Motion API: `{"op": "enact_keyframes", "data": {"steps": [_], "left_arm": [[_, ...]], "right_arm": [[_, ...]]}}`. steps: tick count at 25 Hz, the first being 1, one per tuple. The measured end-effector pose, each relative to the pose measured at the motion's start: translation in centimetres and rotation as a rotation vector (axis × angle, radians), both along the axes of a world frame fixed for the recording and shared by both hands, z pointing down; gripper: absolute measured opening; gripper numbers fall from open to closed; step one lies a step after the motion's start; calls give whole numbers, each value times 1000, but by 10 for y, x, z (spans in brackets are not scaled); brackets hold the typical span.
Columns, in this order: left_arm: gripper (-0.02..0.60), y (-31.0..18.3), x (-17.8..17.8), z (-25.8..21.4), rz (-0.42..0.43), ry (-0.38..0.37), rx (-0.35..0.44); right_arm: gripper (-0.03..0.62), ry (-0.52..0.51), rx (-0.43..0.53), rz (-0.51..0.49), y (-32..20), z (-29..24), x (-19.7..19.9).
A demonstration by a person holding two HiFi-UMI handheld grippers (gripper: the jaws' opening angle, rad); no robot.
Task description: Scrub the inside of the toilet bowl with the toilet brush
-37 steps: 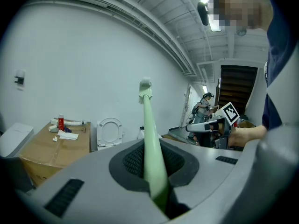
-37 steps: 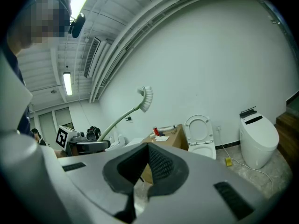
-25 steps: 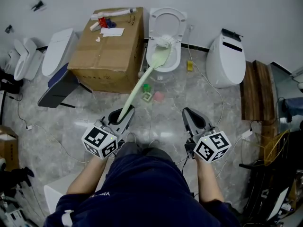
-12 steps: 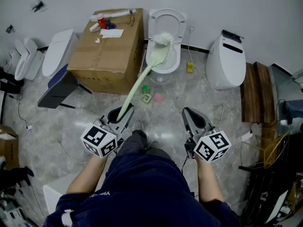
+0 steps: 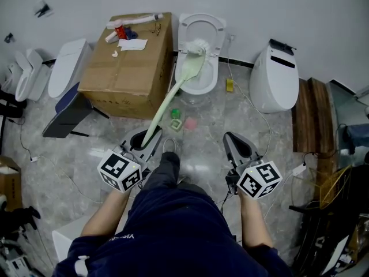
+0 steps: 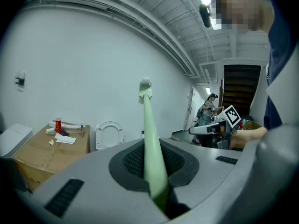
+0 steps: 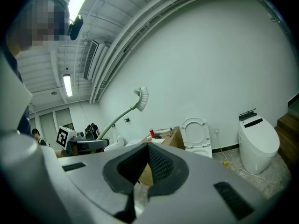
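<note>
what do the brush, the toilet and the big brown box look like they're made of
Toilet brush: probably plastic. The pale green handle is smooth and bows along its length; the head has white bristles.
Toilet: likely glazed ceramic, glossy white with rounded, moulded edges.
Box: cardboard, matte brown, with a taped seam across the top.

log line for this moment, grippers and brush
left hand-held gripper: shut on toilet brush | brush head: in air, outside toilet bowl | right hand-held gripper: shut, empty

Bright, even light from ceiling tubes point(image 7: 67, 85) — soft shadows, gripper views fisheye-warped with dark corners.
</note>
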State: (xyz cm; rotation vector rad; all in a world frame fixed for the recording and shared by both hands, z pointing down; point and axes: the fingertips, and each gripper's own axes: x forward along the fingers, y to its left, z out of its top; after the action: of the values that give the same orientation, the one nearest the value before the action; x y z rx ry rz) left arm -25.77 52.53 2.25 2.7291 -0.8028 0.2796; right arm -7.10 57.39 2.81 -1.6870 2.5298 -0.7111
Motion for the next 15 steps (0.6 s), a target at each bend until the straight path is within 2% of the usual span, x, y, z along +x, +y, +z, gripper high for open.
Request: {"op": "enact_keyframes", "data": {"steps": [6,15], "left_arm": [[49,-36,5,8,4,-5,-16],[49,-116,9,23,24,-15,-41]], "right_arm": [[5,-4,-14,-7,-38,7,1],[5,-10,-47,-3,-113,23,-2]]}}
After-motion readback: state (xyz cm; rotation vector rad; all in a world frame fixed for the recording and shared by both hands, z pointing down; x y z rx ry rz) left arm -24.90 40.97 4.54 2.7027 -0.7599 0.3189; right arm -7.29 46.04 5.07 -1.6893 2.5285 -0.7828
